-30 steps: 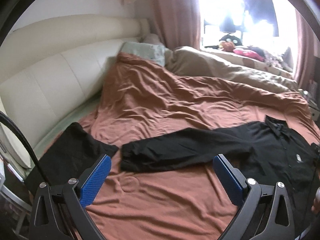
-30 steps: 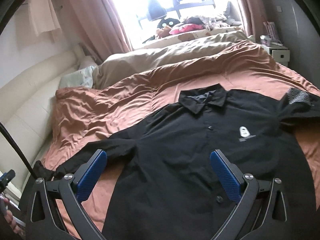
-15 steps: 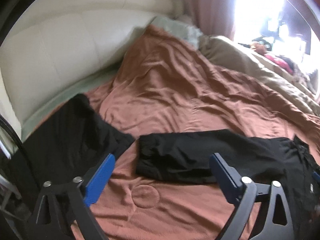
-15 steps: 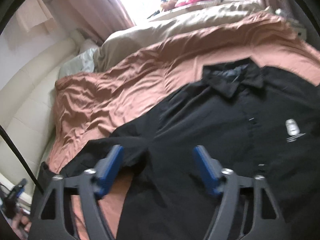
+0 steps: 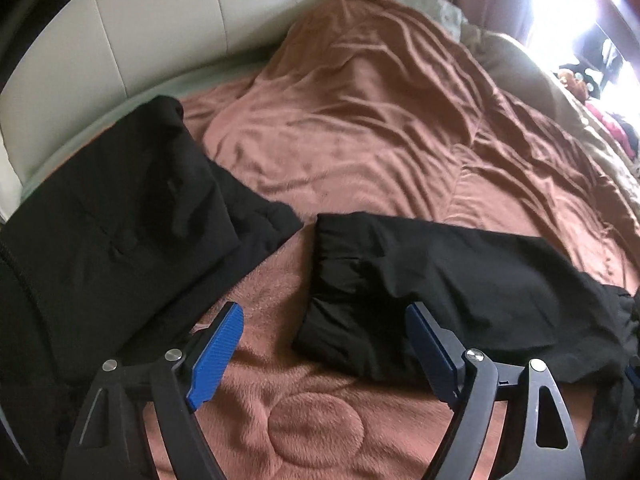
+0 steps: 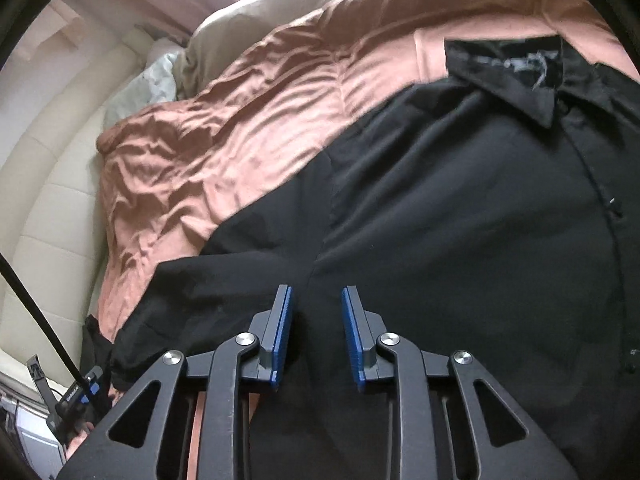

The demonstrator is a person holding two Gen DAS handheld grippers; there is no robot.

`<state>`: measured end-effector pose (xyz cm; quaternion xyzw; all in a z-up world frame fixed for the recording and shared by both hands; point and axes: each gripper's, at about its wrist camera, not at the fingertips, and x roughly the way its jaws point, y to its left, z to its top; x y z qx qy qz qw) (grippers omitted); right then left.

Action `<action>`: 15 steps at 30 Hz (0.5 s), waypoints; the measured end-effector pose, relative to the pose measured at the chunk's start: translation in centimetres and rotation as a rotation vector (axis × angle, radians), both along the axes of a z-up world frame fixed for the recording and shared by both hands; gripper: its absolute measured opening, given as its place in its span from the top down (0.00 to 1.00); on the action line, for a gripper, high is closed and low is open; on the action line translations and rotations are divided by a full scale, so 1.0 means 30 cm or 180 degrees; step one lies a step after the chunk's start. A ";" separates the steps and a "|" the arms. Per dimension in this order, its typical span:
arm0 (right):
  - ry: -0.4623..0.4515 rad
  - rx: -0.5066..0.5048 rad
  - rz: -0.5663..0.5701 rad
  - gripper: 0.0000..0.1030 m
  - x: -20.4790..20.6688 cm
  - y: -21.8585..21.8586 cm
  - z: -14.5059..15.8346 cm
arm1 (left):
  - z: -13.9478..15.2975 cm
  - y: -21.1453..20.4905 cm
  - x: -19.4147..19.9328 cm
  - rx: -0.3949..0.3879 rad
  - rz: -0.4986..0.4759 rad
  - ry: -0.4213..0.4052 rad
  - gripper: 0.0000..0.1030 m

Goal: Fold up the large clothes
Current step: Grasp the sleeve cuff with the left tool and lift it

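Note:
A black long-sleeved shirt [image 6: 460, 208] lies flat on the rust-coloured bedcover [image 6: 248, 112], collar [image 6: 516, 80] at the upper right. Its sleeve [image 5: 448, 276] stretches left, the cuff end in the middle of the left wrist view. My left gripper [image 5: 324, 344] is wide open just above the cuff end, with the right finger [image 5: 430, 350] over the sleeve edge. My right gripper [image 6: 316, 328] is half closed, low over the seam where the sleeve meets the shirt body, with black cloth between the pads [image 6: 282, 328]; no grip shows.
A second black garment [image 5: 120, 220] lies folded at the bed's left edge, next to the cream padded headboard [image 5: 168, 20]. A beige duvet [image 6: 320, 4] and a pale pillow [image 6: 156, 80] lie at the far side. A bright window [image 5: 580, 8] is beyond.
Both grippers moved down and forward toward the shirt. The right gripper's jaws narrowed from wide open to half closed over the shoulder seam. The left gripper swung left toward the cuff.

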<state>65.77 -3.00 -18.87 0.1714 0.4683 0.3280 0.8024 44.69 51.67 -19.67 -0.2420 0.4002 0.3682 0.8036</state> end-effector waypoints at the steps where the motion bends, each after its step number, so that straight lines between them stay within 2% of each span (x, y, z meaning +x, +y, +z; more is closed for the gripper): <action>1: 0.0040 0.0001 -0.0001 0.78 0.009 0.005 -0.018 | -0.014 0.009 0.007 -0.0006 0.0015 0.0032 0.19; 4: 0.0118 -0.0094 0.0040 0.79 0.032 0.033 -0.061 | -0.059 0.026 0.025 -0.0079 0.0039 0.0039 0.27; 6: 0.0178 -0.0082 0.0030 0.79 0.043 0.042 -0.081 | -0.102 0.033 0.039 -0.0222 0.0059 0.0082 0.41; 7: 0.0188 -0.0068 0.0035 0.79 0.047 0.043 -0.082 | -0.116 0.032 0.039 -0.0285 0.0086 0.0068 0.41; 8: 0.0184 -0.0071 0.0059 0.79 0.049 0.043 -0.078 | -0.112 0.021 0.036 -0.0232 0.0123 0.0040 0.44; 9: 0.0190 -0.0072 0.0079 0.79 0.051 0.043 -0.074 | -0.109 0.014 0.039 -0.0220 0.0112 0.0040 0.57; 10: 0.0201 -0.0054 0.0090 0.79 0.052 0.040 -0.070 | -0.104 0.005 0.045 -0.0219 0.0093 0.0071 0.58; 11: 0.0215 -0.0010 0.0091 0.79 0.054 0.035 -0.066 | -0.090 -0.005 0.048 -0.0153 0.0085 0.0120 0.67; 12: 0.0226 0.0040 0.0087 0.79 0.054 0.025 -0.063 | -0.073 -0.011 0.049 -0.0120 0.0063 0.0119 0.71; 15: 0.0234 0.0084 0.0018 0.79 0.052 -0.017 -0.041 | 0.032 -0.032 0.037 -0.0040 -0.0036 -0.0087 0.72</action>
